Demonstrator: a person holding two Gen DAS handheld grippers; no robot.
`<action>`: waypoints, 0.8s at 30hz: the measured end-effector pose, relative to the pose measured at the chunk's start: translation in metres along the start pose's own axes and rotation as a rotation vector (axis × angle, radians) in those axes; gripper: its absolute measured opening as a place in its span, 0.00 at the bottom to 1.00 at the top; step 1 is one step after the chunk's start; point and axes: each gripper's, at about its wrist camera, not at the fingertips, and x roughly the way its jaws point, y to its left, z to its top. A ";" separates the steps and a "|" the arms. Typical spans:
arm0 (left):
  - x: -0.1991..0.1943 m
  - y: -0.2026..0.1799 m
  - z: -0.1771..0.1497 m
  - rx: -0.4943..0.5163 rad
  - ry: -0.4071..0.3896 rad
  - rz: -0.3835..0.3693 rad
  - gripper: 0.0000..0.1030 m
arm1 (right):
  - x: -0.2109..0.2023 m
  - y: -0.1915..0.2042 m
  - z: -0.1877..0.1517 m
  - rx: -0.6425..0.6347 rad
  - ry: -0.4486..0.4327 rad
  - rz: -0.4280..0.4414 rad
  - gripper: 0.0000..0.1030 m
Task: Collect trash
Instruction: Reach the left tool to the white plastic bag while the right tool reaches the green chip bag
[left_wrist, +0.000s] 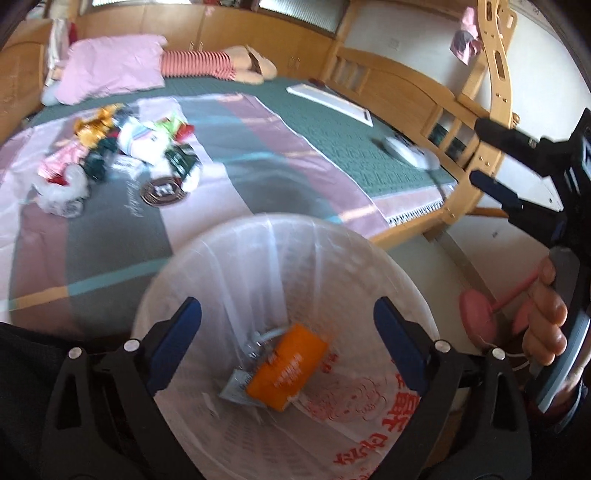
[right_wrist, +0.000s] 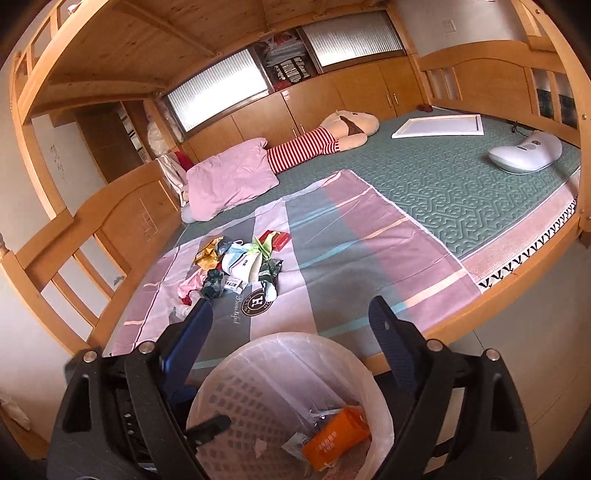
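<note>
**Bedroom, bunk bed: bin partly filled, pile still on the sheet**

Trash bin (left_wrist: 280, 258), white basket with a clear liner, stands on the floor just beside the bed edge. Inside: an orange packet (left_wrist: 286, 367) plus a few small wrappers. That looks like the part already done.

Left gripper (left_wrist: 288, 347) hangs over the bin mouth, jaws spread wide, nothing between them. Right gripper (right_wrist: 291, 332) also spread and empty, aimed over the bin toward the bed.

Remaining: trash pile (right_wrist: 236, 266) on the striped sheet (right_wrist: 351, 236), well apart from the bin. Gold foil, dark wrappers, white bag, red box, pink scraps. By count, most of the job is left.

Pink pillow (right_wrist: 229, 177), striped plush (right_wrist: 314, 144) and white device (right_wrist: 524, 151) farther back probably aren't trash.
</note>
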 end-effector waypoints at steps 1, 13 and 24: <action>-0.002 0.001 0.001 0.001 -0.009 0.007 0.92 | 0.001 0.002 -0.001 -0.005 0.004 0.001 0.82; -0.005 0.005 0.000 -0.009 -0.031 0.055 0.92 | 0.009 0.005 -0.008 -0.005 0.033 0.003 0.84; -0.065 0.066 0.013 -0.175 -0.333 0.309 0.92 | 0.058 0.019 0.016 -0.029 0.065 -0.033 0.84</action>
